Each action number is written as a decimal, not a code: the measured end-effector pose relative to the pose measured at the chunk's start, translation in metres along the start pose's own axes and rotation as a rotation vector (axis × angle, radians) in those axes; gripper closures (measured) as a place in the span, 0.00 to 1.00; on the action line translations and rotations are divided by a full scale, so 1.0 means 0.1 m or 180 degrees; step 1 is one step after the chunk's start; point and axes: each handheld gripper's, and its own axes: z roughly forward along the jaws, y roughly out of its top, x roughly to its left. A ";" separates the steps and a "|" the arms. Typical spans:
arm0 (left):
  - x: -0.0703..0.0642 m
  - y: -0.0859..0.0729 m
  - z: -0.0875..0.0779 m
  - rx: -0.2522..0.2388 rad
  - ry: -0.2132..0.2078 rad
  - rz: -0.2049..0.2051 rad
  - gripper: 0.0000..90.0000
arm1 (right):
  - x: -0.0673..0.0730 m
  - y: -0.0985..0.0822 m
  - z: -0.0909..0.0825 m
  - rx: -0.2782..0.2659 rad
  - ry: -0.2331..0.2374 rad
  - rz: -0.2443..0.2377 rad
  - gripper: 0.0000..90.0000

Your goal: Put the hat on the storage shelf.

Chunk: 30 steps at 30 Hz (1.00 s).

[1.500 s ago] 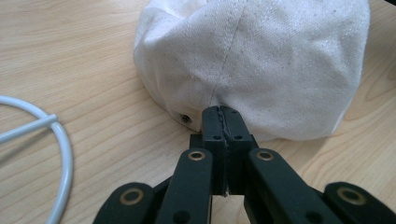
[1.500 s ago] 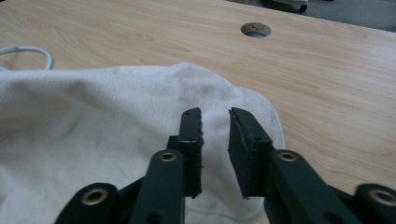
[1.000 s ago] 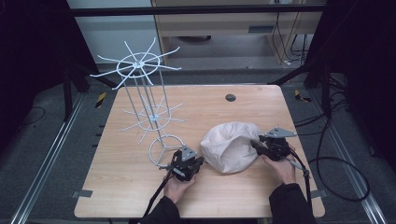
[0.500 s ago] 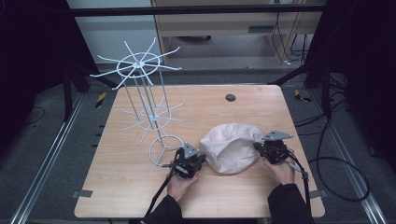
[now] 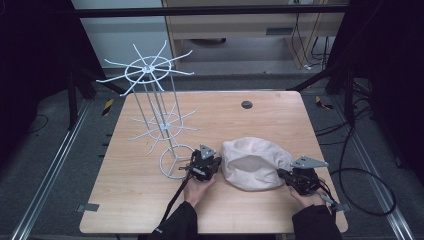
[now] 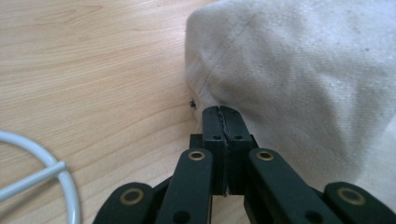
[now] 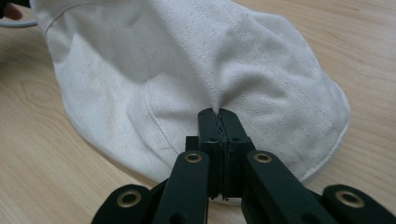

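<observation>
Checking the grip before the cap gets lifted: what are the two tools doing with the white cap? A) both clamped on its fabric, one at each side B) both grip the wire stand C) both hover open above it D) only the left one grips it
A: the left tool and the right tool each have jaws shut with fabric of the cap pinched at the tips, at opposite sides of it.

The cap (image 5: 254, 165) is matt, coarse-woven cream cloth; the table (image 5: 150, 200) smooth pale wood; the rack (image 5: 160, 120) glossy white wire.

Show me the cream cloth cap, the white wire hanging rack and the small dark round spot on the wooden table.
cream cloth cap (image 5: 255, 167), high view, on its crown
white wire hanging rack (image 5: 161, 107), high view, on its upright wires
small dark round spot (image 5: 246, 104), high view, on its centre
</observation>
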 end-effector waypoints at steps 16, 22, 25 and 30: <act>-0.22 -0.08 -0.64 -0.0220 -0.0162 0.0241 0.63 | 0.08 -0.06 -0.06 -0.0050 -0.0065 0.0056 0.99; -0.31 -0.07 -0.42 -0.0111 -0.0135 0.0244 0.68 | 0.11 -0.08 -0.09 -0.0074 -0.0050 0.0038 0.98; -0.34 -0.03 -0.28 -0.0053 -0.0120 0.0195 0.76 | 0.13 -0.08 -0.10 -0.0074 -0.0053 0.0033 0.98; -0.35 0.05 -0.20 -0.0032 -0.0031 0.0186 0.90 | 0.16 -0.09 -0.11 -0.0088 -0.0030 0.0009 0.99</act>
